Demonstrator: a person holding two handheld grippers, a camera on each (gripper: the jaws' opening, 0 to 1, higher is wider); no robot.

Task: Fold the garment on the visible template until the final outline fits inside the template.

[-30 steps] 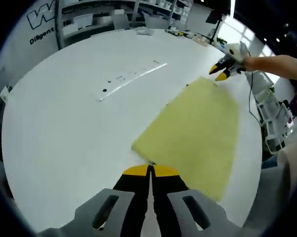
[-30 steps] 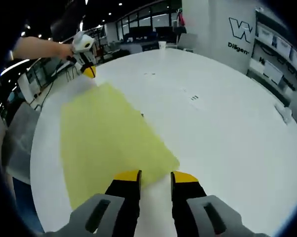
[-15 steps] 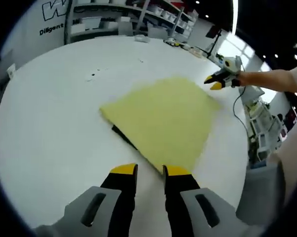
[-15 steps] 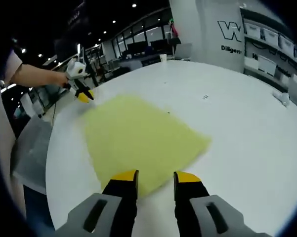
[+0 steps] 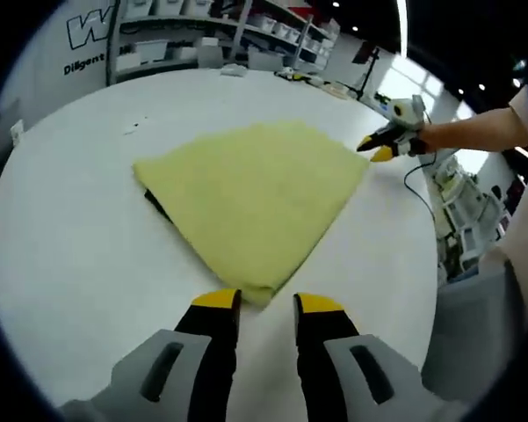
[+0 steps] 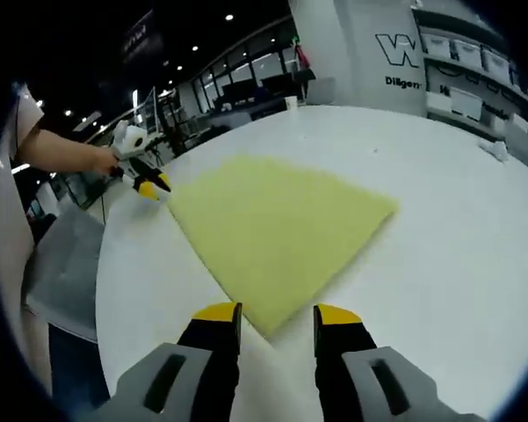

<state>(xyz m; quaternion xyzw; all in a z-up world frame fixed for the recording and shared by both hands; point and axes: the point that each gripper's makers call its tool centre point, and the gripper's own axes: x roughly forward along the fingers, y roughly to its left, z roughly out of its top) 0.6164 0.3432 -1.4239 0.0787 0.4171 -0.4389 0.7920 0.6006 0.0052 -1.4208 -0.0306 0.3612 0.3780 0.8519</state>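
A yellow garment (image 5: 246, 189) lies folded flat on the round white table (image 5: 61, 229), its near corner just beyond my left gripper (image 5: 268, 303), which is open and holds nothing. A thin dark edge (image 5: 156, 202) peeks out under the garment's left side. In the right gripper view the same garment (image 6: 281, 224) points a corner at my right gripper (image 6: 277, 315), open and empty. The right gripper (image 5: 373, 151), held by a hand, hovers by the garment's far right corner. In the right gripper view, the left gripper (image 6: 158, 186) sits at the garment's left corner.
Shelves with bins (image 5: 184, 40) and a wall with lettering stand behind the table. Small items (image 5: 312, 77) lie at the far table edge. A cable (image 5: 417, 176) trails off the right edge. A grey surface (image 6: 61, 272) sits beside the table, below its edge.
My left gripper was shut at the garment's corner a second ago; it has since opened and drawn back. The garment now lies settled and flat. The right gripper stayed open.
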